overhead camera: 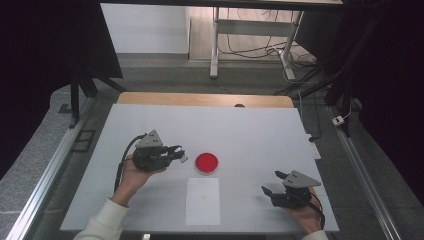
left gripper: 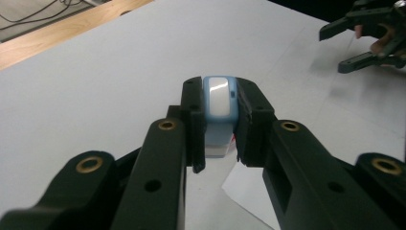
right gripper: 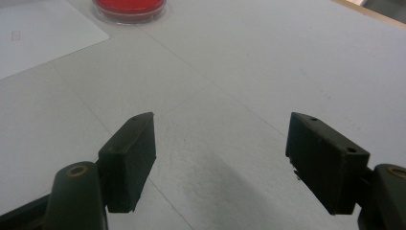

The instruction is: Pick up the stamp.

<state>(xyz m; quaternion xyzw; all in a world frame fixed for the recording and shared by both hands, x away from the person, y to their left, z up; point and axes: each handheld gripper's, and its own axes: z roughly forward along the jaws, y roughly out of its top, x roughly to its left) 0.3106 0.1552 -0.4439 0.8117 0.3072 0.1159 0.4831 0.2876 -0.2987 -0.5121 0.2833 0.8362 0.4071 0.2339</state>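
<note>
Small, light, hard stamp (left gripper: 219, 112), centre frame, pinched by left gripper (left gripper: 219, 143); slippery-looking sides. Right gripper (right gripper: 220, 158) wide open, empty.

The left gripper (overhead camera: 176, 154), carried in the left hand (overhead camera: 134, 172) with its sleeved forearm slanting in from below, points right with fingers (left gripper: 194, 124) clamped together, while the right gripper (overhead camera: 274, 182) sits low at the right, its fingers (right gripper: 129, 160) spread wide.

A white counter (overhead camera: 280, 130) with a wooden far edge stands on grey floor (overhead camera: 165, 75). Beyond it, a metal-legged desk frame (overhead camera: 216, 45) and loose cables (overhead camera: 250, 50); darkness flanks both sides.
</note>
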